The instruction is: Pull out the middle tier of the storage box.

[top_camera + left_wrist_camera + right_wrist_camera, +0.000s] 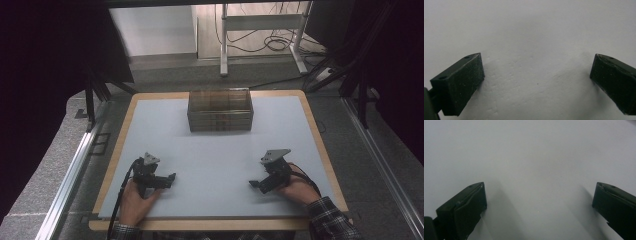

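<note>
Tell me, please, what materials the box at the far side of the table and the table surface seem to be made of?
The box looks like clear plastic with a glossy finish: its walls are see-through, and brownish dividers or layers show inside. The table top seems a pale matte sheet, perhaps paper or a soft mat, since the left gripper view shows fine creases; its rim looks like light wood.

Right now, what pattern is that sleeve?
Dark plaid checks on the sleeve, clearest in the high view.
</note>
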`<state>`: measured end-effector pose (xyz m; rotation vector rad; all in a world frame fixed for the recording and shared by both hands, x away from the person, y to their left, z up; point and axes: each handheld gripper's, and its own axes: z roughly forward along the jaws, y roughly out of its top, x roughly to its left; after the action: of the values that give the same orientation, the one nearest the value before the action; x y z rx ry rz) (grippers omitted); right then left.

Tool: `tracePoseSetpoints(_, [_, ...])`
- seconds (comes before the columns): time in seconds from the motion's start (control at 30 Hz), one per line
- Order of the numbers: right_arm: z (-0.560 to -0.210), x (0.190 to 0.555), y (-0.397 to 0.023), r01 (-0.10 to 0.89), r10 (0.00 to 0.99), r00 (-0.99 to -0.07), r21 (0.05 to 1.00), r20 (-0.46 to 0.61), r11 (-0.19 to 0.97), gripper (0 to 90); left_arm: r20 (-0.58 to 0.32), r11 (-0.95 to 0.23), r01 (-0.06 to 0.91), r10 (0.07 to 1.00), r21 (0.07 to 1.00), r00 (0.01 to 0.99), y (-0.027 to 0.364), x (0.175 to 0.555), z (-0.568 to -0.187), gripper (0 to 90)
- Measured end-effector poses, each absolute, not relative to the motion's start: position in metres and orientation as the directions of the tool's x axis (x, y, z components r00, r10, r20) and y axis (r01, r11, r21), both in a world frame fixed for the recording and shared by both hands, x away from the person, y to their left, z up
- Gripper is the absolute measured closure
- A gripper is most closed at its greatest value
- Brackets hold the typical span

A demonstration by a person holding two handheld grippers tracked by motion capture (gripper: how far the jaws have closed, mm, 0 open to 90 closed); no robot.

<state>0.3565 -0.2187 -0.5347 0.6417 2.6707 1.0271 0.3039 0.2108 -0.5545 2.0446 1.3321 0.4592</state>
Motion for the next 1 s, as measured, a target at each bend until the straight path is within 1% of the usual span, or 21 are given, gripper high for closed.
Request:
tracePoseSetpoints(0.8, [-0.5333,0.3573,-0.2175,0.32,0.463,-0.885,0.67,-0.04,0.669,0.1,-0.052,-0.281,0.678,0.903,0.679,0.426,0.2112,0.3038,-0.5544,0.0])
tracePoseSetpoints(1.0, [-0.531,0.357,-0.2171,0.328,0.467,-0.883,0.663,-0.037,0.673,3.3,-0.052,-0.281,0.678,0.903,0.679,0.426,0.2112,0.3038,-0.5544,0.0])
